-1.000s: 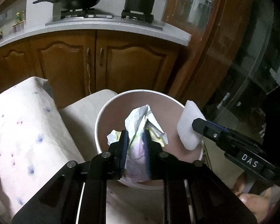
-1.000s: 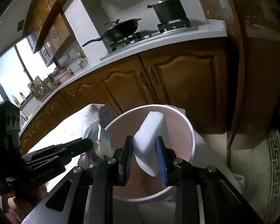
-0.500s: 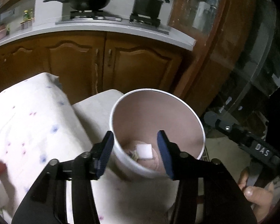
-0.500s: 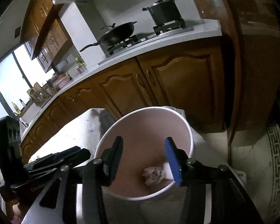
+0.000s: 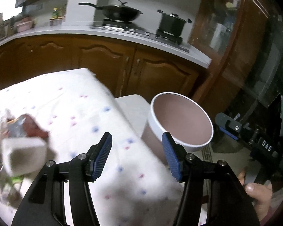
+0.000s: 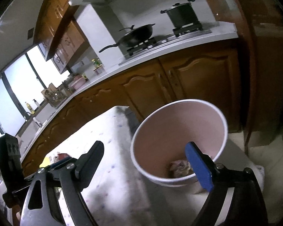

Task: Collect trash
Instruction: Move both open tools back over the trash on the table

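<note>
A white bin with a pinkish inside stands beside the table's right end; it also shows in the right wrist view with crumpled trash at its bottom. My left gripper is open and empty above the spotted tablecloth, left of the bin. My right gripper is open and empty, near the bin's left rim. Blurred trash lies at the table's left: a white box-like piece and a dark red wrapper.
Wooden kitchen cabinets with a white counter run behind the table. A wok and a pot sit on the stove. A dark wooden door frame stands right of the bin. The bin rests on a pale seat.
Both grippers opened and dropped their trash into the bin, the left its crumpled wrapper, the right its white foam piece. Since then both have swung left, away from the bin towards the table.
</note>
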